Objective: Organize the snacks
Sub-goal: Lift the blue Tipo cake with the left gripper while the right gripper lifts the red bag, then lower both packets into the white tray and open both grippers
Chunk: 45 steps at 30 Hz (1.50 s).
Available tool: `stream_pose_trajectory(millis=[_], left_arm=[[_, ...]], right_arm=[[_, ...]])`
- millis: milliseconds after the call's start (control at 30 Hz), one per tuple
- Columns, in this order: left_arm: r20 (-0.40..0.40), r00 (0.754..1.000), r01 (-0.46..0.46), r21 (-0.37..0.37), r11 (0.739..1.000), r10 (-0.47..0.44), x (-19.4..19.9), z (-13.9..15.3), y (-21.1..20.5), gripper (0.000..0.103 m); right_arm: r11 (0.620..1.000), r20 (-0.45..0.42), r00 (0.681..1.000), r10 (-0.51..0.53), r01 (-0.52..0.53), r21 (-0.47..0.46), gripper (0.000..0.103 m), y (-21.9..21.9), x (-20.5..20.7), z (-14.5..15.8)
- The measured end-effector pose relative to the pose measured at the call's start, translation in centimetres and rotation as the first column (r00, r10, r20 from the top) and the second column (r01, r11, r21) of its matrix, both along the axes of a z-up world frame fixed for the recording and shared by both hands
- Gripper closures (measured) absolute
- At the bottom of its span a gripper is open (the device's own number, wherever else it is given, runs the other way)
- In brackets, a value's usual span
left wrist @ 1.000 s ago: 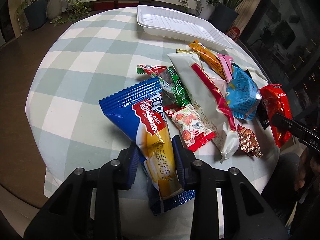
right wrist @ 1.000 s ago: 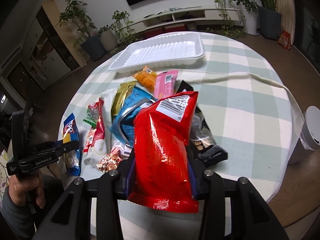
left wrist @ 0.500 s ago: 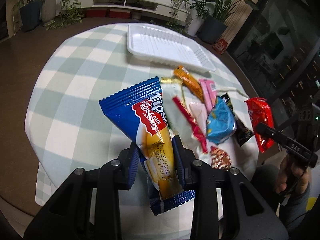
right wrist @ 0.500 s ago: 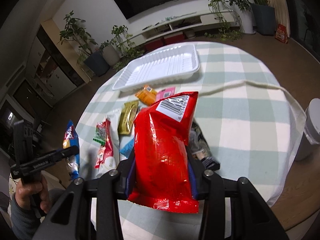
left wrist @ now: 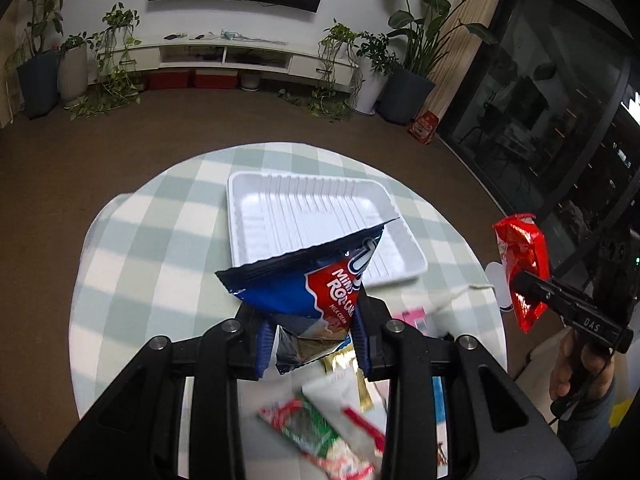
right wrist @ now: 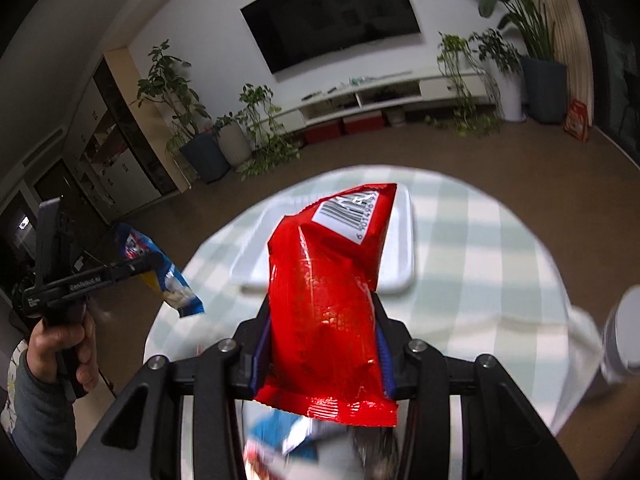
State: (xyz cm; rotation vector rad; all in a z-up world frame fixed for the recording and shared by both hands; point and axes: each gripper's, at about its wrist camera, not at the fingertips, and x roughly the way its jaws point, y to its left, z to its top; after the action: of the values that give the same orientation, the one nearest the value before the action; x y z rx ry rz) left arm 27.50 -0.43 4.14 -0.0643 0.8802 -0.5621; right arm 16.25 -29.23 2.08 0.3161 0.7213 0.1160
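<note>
Left wrist view: your left gripper (left wrist: 316,340) is clamped on the blue roll-cake packet (left wrist: 316,280), which stands up between the fingers, clear of the checked tablecloth (left wrist: 160,240). Beyond the packet, the white foam tray (left wrist: 280,220) lies on the round table with nothing in it. Below the fingers, the remaining loose snacks (left wrist: 332,420) lie blurred on the cloth. At the right edge, your right gripper (left wrist: 520,280) grips the red snack bag (left wrist: 520,264) in mid-air.

Right wrist view: your right gripper (right wrist: 322,344) is clenched on the red snack bag (right wrist: 332,300), barcode end pointing away from you, in front of the white foam tray (right wrist: 404,248). At the left, your left hand (right wrist: 60,344) holds the left gripper (right wrist: 148,266), with the blue roll-cake packet (right wrist: 164,272) held off the table. Blurred packets (right wrist: 296,440) lie beneath the fingers.
</note>
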Motion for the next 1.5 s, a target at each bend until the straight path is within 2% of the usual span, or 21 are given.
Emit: stream_pose_trajectory(millis=[233,367,467,667,767,900,1033,1500], left_arm=[[-0.083,0.996,0.014,0.020,1.000,-0.012,6.5,-2.7,-1.5,0.076],[-0.170,0.985,0.022,-0.004,1.000,-0.023,11.0,-5.1,-2.3,0.076],[-0.199,0.979,0.030,-0.006,1.000,-0.031,13.4,-5.9,-3.1,0.076],[-0.326,0.943,0.064,-0.020,0.998,-0.067,18.7,-9.3,-5.3,0.076],[-0.355,0.933,0.075,0.018,0.997,-0.064,19.5,-10.9,-6.2,0.076],[-0.372,0.928,0.066,0.109,0.992,-0.021,20.1,-13.0,-7.2,0.076],[-0.413,0.911,0.063,0.158,0.985,0.008,19.6,-15.4,-7.4,0.076],[-0.374,0.927,0.052,0.205,0.977,0.029,17.3,-15.1,-7.0,0.075]], right_arm=[[1.000,-0.018,1.000,-0.003,0.003,0.027,0.058,-1.3,7.6,-1.3],[0.997,-0.071,0.997,0.007,-0.002,0.071,0.058,-2.2,11.7,-3.9],[0.992,-0.107,0.994,0.008,0.005,0.122,0.058,-3.4,13.7,-5.9],[0.986,-0.166,0.986,0.009,0.019,0.164,0.058,-4.9,16.0,-8.9],[0.994,-0.186,0.983,0.005,0.016,0.108,0.058,-4.5,16.6,-9.9],[0.995,-0.218,0.975,0.030,-0.007,0.103,0.058,-4.2,17.3,-11.1],[0.998,-0.250,0.968,0.029,-0.016,0.053,0.057,-3.8,17.4,-12.1],[0.998,-0.280,0.958,0.057,-0.057,0.007,0.055,-2.7,17.3,-13.2]])
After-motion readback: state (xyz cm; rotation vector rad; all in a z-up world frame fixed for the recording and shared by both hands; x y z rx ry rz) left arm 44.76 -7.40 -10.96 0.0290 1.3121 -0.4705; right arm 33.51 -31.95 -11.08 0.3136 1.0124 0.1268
